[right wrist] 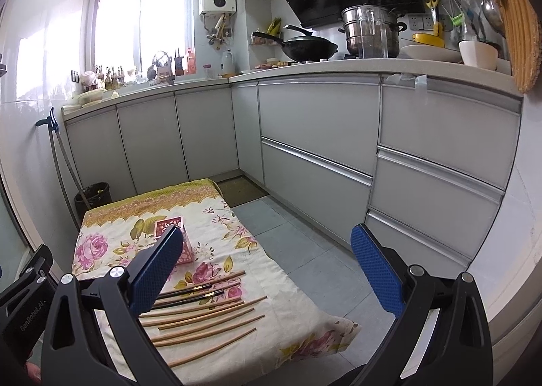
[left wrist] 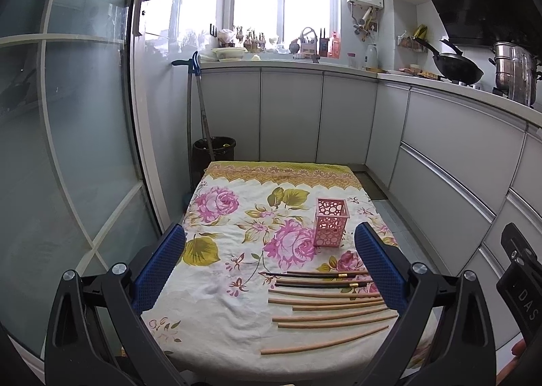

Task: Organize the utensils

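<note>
Left claw (left wrist: 271, 264) wide above chopsticks (left wrist: 325, 304)

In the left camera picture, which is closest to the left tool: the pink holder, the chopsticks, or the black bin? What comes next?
1. The chopsticks, lying on the cloth right between the left tool fingers, toward the right.
2. The pink holder, upright farther up the cloth, right of the middle.
3. The black bin, on the floor beyond the table's far edge.

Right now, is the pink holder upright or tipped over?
Upright. The pink holder stands on its base on the floral cloth, open top facing up, no chopsticks inside.
</note>
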A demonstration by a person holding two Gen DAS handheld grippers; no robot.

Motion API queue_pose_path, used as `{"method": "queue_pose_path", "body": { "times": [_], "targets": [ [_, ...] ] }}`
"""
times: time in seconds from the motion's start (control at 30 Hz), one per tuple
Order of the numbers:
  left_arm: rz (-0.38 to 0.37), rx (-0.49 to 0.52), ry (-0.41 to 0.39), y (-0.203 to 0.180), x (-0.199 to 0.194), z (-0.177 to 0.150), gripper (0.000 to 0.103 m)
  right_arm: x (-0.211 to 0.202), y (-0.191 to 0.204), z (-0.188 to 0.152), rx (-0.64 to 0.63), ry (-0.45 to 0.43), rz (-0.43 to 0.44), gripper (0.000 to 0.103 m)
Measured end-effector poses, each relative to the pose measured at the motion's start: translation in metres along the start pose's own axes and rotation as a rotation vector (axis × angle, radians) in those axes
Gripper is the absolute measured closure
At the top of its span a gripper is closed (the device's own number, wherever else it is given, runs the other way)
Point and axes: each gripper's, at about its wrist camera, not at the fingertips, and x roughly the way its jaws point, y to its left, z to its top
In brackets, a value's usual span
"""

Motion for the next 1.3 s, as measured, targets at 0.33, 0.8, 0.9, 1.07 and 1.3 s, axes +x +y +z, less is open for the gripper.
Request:
{"method": "queue_pose_path", "body": {
  "times": [0.33, 0.8, 0.9, 1.07, 1.3],
  "targets": [
    [0.001, -0.009, 0.009, 0.0028, 0.0008, 0.0014, 0.007, 0.0015, 0.0015, -0.0011, -0.002, 0.012, 0.011, 0.006],
    [0.005, -0.013, 0.011, 0.0062, 0.0021, 0.0015, 0.007, 0.0018, 0.0028, -0.002, 0.001, 0.017, 0.015, 0.006],
    [0.004, -0.013, 0.011, 0.0061, 0.0021, 0.0015, 0.007, 0.0021, 0.0028, -0.0024, 0.0, 0.02, 0.016, 0.006],
    [0.005, -0.011, 0.013, 0.0076, 0.0025, 0.0019, 0.007, 0.0024, 0.0026, -0.0026, 0.002, 0.019, 0.015, 0.006],
    [0.004, -0.011, 0.014, 0.0077, 0.0028, 0.0026, 0.007, 0.0035, 0.0023, -0.0024, 0.005, 0.025, 0.02, 0.006]
  ]
}}
